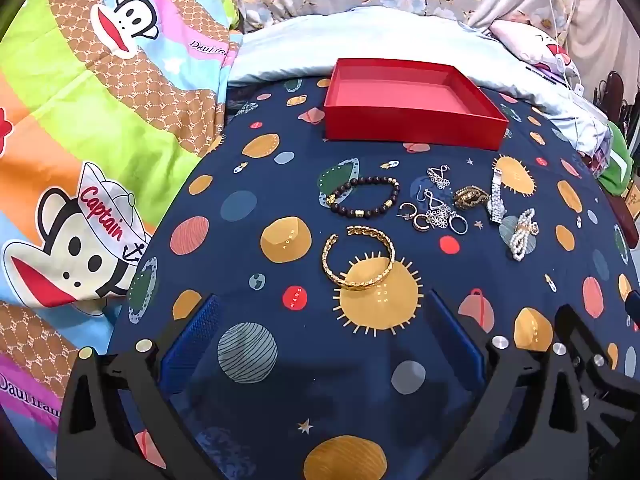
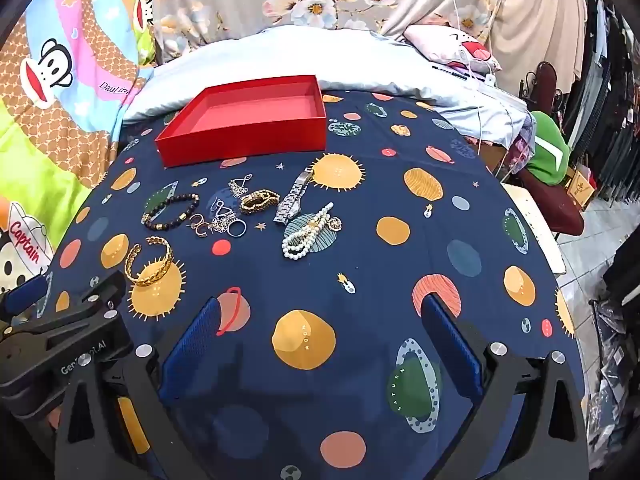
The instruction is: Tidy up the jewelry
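Both tools hover over the planet-print bedsheet point(image 1: 248, 200) with nothing taken up: your left gripper point(image 1: 320, 340) and right gripper point(image 2: 324, 340) stand spread wide and empty, angled down at the bed.

Nearest your left gripper lies the gold cuff bracelet point(image 1: 358, 258), an open, rigid band that looks smooth and likely to slip; judge it best pinched across the band at its closed curve, not at the gap. Just beyond it sits the dark beaded bracelet point(image 1: 364, 197), probably strung and floppy, so expect it to sag from whatever bead you take. To its right is a tangle of small hoops, rings and silver filigree earrings point(image 1: 434, 206), light, thin and easily snagged on one another; lift them singly. Then come a chunky gold ring point(image 1: 470, 197), the silver watch point(image 2: 294, 198), likely the heaviest piece and limp at its links, and the pearl strand point(image 2: 308, 232), loose and prone to roll.

Farthest stands the empty red box point(image 1: 412, 100), against the pale pillow point(image 1: 360, 36).
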`<state>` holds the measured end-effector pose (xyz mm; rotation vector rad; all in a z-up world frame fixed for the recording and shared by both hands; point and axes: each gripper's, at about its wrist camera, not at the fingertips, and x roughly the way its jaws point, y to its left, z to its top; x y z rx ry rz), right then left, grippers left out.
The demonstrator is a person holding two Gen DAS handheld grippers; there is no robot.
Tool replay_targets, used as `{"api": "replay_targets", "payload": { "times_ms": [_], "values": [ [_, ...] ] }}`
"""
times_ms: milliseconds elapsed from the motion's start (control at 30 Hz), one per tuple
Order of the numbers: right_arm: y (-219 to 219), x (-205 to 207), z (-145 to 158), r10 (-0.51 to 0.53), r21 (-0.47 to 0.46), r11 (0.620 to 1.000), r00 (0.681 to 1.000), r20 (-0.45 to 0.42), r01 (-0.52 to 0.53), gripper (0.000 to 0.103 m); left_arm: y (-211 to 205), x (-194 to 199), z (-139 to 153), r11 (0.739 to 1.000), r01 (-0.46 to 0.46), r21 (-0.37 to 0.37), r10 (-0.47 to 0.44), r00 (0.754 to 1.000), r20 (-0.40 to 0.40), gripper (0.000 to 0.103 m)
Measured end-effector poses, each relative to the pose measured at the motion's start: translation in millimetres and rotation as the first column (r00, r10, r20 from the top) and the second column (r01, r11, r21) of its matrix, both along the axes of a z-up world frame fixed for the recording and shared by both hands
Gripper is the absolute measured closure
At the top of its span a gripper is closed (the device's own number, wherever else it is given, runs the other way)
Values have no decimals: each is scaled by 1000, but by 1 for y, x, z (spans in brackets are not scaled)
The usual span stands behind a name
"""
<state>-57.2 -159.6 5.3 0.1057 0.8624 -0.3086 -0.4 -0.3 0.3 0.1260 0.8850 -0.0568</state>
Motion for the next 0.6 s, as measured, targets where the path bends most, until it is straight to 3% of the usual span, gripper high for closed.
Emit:
{"api": "replay_targets", "payload": {
  "times_ms": [600],
  "values": [
    [1, -1, 7, 2, 5, 1000, 1000, -13, -1, 5, 2, -1, 7, 1000, 21, -2, -21, 1000, -20, 5]
  ]
}}
